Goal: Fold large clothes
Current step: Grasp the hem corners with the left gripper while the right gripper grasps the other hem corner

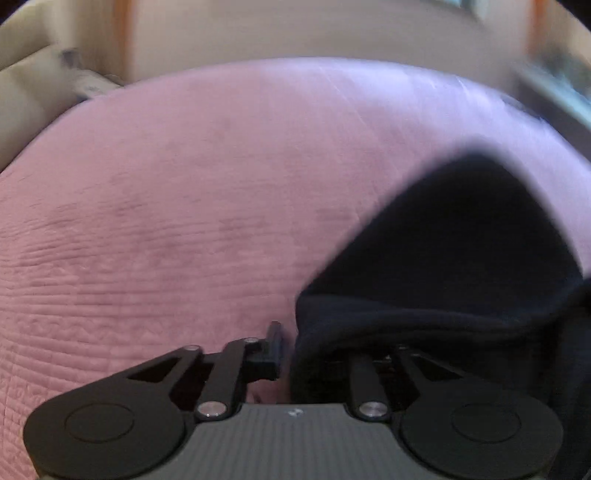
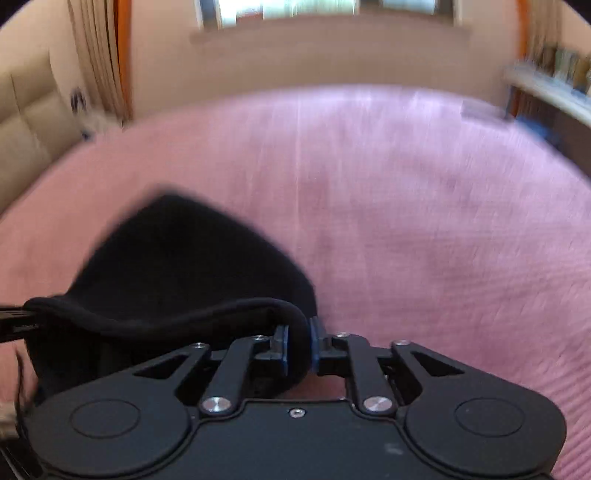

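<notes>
A black garment (image 1: 454, 251) hangs over the pink quilted bed (image 1: 166, 221). In the left wrist view its thick hem drapes over my left gripper (image 1: 295, 347); the left finger (image 1: 274, 339) shows and the right finger is hidden under the cloth. In the right wrist view my right gripper (image 2: 298, 347) is shut on the black garment's (image 2: 184, 266) rolled hem, pinched between the blue pads (image 2: 283, 347). The hem stretches left to the other gripper (image 2: 14, 321) at the frame's edge. Both views are blurred.
The pink bed (image 2: 424, 221) fills both views. A beige padded headboard (image 2: 29, 122) and curtains (image 2: 99, 55) stand at the left. A window (image 2: 295, 9) and wall lie beyond the bed. A shelf with books (image 2: 554, 77) is at the right.
</notes>
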The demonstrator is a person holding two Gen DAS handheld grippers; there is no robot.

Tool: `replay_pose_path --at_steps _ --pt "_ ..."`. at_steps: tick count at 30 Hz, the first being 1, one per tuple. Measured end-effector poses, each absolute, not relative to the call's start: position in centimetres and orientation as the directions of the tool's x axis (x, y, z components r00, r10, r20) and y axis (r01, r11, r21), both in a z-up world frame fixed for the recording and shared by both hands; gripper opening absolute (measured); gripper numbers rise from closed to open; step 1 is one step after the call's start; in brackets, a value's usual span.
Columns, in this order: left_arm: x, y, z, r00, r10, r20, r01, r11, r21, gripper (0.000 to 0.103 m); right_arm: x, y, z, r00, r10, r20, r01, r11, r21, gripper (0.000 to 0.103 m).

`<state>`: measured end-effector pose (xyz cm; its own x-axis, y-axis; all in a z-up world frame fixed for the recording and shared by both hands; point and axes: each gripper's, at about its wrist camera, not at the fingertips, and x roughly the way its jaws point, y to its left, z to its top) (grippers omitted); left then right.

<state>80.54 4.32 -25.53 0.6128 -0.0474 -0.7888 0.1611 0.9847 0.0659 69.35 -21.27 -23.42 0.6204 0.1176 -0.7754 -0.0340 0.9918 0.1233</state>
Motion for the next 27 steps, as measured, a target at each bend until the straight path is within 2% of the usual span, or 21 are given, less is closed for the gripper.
replay_pose_path --at_steps 1,3,4,5,6,9,12,14,18,21,23,24,25,26,27 --pt "79.8 4.5 -25.1 0.632 -0.054 -0.773 0.197 0.976 0.093 0.028 69.4 -21.4 -23.8 0.585 0.13 -0.8 -0.045 0.991 0.128 0.022" --pt "79.2 5.3 -23.9 0.622 -0.116 -0.775 0.264 0.962 0.067 0.063 68.7 -21.8 -22.9 0.578 0.155 -0.802 -0.089 0.988 0.127 0.045" --pt "78.8 5.9 -23.2 0.606 -0.172 -0.777 0.309 0.95 0.031 0.07 68.2 -22.2 -22.0 0.597 0.176 -0.783 -0.118 0.984 0.132 0.053" --pt "78.3 6.8 -22.3 0.597 -0.229 -0.769 0.355 0.935 -0.003 0.073 67.8 -22.7 -21.1 0.612 0.193 -0.767 -0.137 0.981 0.138 0.071" --pt "77.9 7.6 -21.4 0.603 -0.27 -0.751 0.383 0.924 -0.024 0.073 67.4 -23.3 -19.8 0.634 0.215 -0.743 -0.156 0.976 0.149 0.079" --pt "78.5 9.5 -19.2 0.611 -0.34 -0.715 0.415 0.907 -0.076 0.073 67.9 -24.5 -17.4 0.674 0.256 -0.693 -0.185 0.967 0.177 0.078" --pt "81.4 8.8 -18.8 0.617 -0.372 -0.694 0.406 0.905 -0.125 0.074 71.0 -24.5 -17.8 0.667 0.258 -0.699 -0.171 0.966 0.193 0.078" --pt "84.3 7.7 -20.1 0.55 -0.433 -0.715 0.426 0.881 -0.206 0.073 73.3 -24.0 -19.2 0.628 0.288 -0.723 -0.183 0.958 0.222 0.078" --pt "89.6 6.1 -24.5 0.436 -0.449 -0.78 0.404 0.872 -0.276 0.062 76.7 -23.8 -22.2 0.581 0.288 -0.761 -0.163 0.958 0.238 0.078" --pt "91.5 6.4 -27.6 0.373 -0.493 -0.786 0.378 0.854 -0.357 0.063 78.4 -23.8 -24.1 0.542 0.296 -0.787 -0.172 0.955 0.241 0.077" --pt "92.0 6.7 -28.0 0.404 -0.516 -0.755 0.343 0.851 -0.398 0.063 79.0 -24.0 -25.3 0.52 0.307 -0.797 -0.152 0.952 0.267 0.069" --pt "92.1 6.7 -28.1 0.41 -0.523 -0.747 0.325 0.849 -0.416 0.055 79.1 -24.0 -25.7 0.522 0.322 -0.79 -0.138 0.946 0.295 0.056" --pt "92.2 6.7 -28.0 0.413 -0.529 -0.741 0.324 0.846 -0.423 0.045 79.0 -24.0 -25.9 0.532 0.334 -0.778 -0.14 0.941 0.308 0.023" --pt "92.1 6.6 -27.8 0.403 -0.549 -0.733 0.343 0.833 -0.435 0.015 78.8 -24.0 -25.8 0.529 0.353 -0.772 -0.144 0.934 0.328 0.015" --pt "91.9 6.3 -27.4 0.393 -0.563 -0.727 0.364 0.821 -0.44 0.008 78.5 -24.0 -25.5 0.526 0.382 -0.76 -0.146 0.921 0.362 0.015"
